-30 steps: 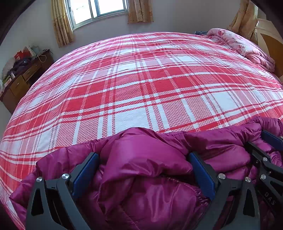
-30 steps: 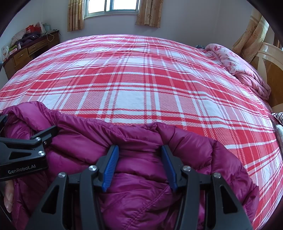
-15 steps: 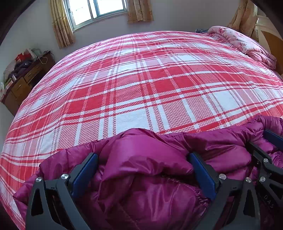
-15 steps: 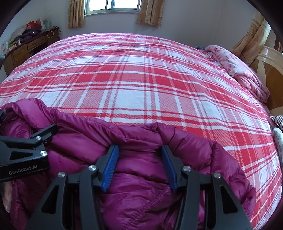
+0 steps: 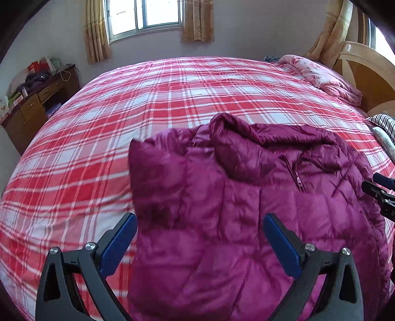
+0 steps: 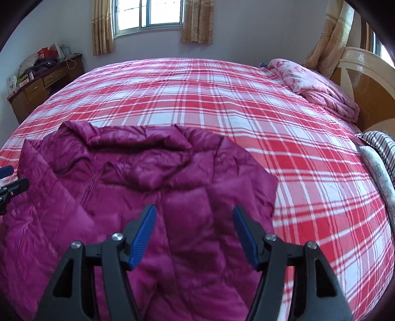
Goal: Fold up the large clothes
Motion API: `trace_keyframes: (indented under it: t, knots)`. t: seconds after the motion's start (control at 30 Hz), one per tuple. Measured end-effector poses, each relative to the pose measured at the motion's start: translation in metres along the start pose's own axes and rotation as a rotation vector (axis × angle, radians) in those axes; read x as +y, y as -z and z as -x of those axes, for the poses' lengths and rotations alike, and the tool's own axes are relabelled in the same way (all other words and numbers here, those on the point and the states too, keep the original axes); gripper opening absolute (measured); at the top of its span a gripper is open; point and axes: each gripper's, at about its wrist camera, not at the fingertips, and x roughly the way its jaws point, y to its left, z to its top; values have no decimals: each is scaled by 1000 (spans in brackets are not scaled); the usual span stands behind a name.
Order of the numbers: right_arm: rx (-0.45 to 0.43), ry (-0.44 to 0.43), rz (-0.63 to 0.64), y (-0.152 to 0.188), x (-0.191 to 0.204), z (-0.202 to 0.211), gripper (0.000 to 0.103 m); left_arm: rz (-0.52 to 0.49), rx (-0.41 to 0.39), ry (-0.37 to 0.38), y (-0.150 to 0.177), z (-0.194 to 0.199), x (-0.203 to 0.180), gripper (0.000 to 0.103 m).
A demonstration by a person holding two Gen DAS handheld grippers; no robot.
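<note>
We look down along two handheld grippers at a wide bed covered by a red and white plaid bedspread [image 5: 172, 118]. A large magenta puffer jacket [image 5: 246, 210] lies on the near part of the bed, front side up, its zipper [image 5: 295, 172] running from the collar toward us. The hood [image 5: 249, 148] is flopped down over the chest at the far end of the garment, and the left edge looks blurred and doubled over on itself, probably a sleeve or side panel turned inward.

Our left gripper [image 5: 200, 244] hangs above the jacket's lower left part with its blue-padded jaws spread wide. Nothing is pinched; the fabric lies flat below them. Our right gripper [image 6: 195, 234] sits over the jacket's right half. Its jaws are opening, and no cloth is between the pads [image 6: 143, 237]. Each tool also shows at the side edge of the other's view, so the two stand side by side over the garment.

Both tools appear to hover clear of the jacket so that it can settle flat on the bedspread, which gives it a broad, soft surface to be folded on. We judge the folding barely begun: the body is spread out and the hood is not yet tucked.

Far right, a rumpled pink quilt [image 6: 318, 86] lies by the wooden headboard [image 6: 365, 74]. Far left stands a cluttered wooden dresser [image 5: 37, 103] under a curtained window [image 5: 145, 17].
</note>
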Motion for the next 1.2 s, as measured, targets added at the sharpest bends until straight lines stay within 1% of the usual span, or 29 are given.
trace_keyframes:
  t: [0.07, 0.1, 0.17, 0.3, 0.47, 0.53, 0.67, 0.97, 1.2]
  knots:
    - [4, -11, 2, 24, -4, 17, 72, 18, 12, 12, 22, 12, 9, 102]
    - [7, -6, -2, 35, -6, 23, 72, 21, 18, 9, 33, 17, 13, 102]
    - [19, -5, -16, 57, -12, 36, 72, 25, 23, -24, 54, 26, 18, 102]
    - [23, 23, -55, 94, -24, 58, 72, 32, 24, -46, 85, 43, 27, 102]
    - [47, 28, -117, 135, -36, 76, 72, 41, 60, -23, 128, 59, 32, 102]
    - [47, 22, -144, 148, -40, 82, 72, 38, 73, -17, 144, 66, 32, 102]
    - [47, 13, -181, 169, -46, 96, 73, 26, 52, -35, 169, 82, 29, 102]
    - [50, 8, -202, 206, -38, 120, 74, 28, 57, -24, 208, 109, 26, 102]
    - [68, -23, -220, 239, -32, 139, 74, 17, 45, -13, 242, 132, 25, 102]
